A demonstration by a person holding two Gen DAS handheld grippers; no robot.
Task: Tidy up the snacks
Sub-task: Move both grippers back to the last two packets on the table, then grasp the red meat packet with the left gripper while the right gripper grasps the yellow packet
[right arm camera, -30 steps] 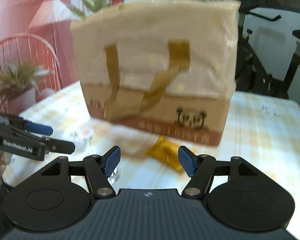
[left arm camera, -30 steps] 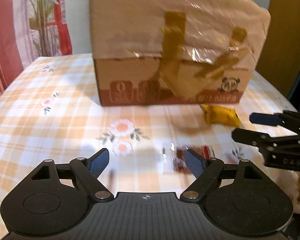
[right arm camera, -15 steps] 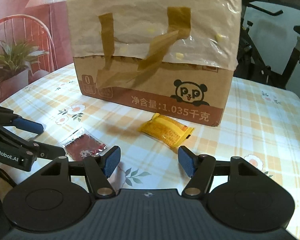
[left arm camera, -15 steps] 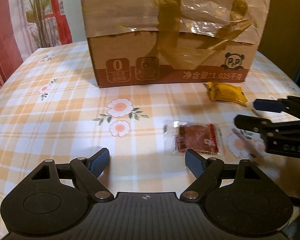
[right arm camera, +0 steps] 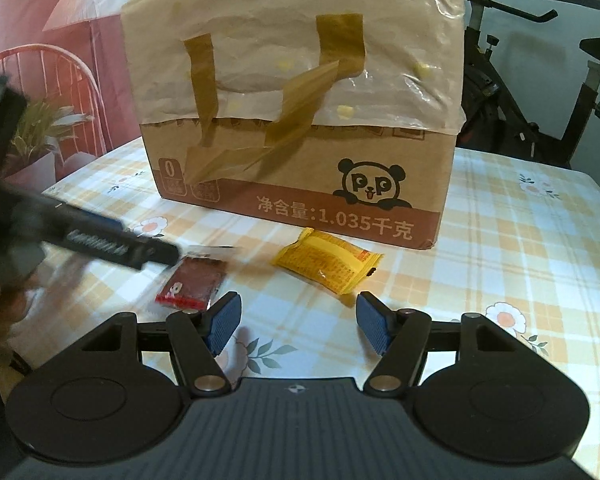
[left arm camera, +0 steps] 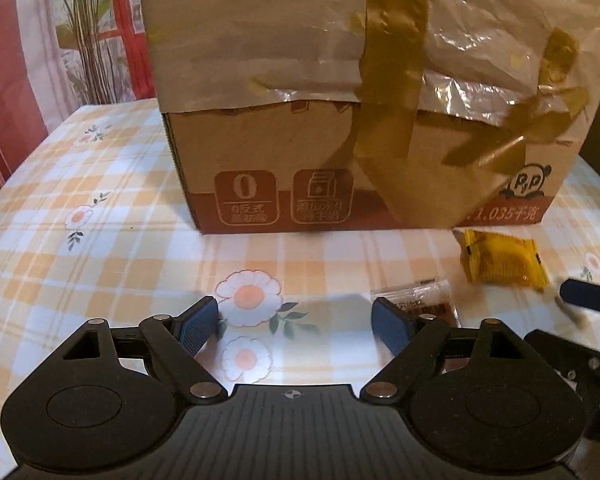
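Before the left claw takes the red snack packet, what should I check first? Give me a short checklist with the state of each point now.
1. Left claw open and empty: ok.
2. Red snack packet flat on the table, nothing on top: ok.
3. Packet centred between the left claw's fingers: not ok; it lies by the right finger.
4. Right claw clear of the red packet: ok; it is open, empty and faces the yellow packet.
5. Yellow packet apart from the red one: ok.
6. Cardboard box has an open top for snacks: cannot tell; plastic covers its upper part.
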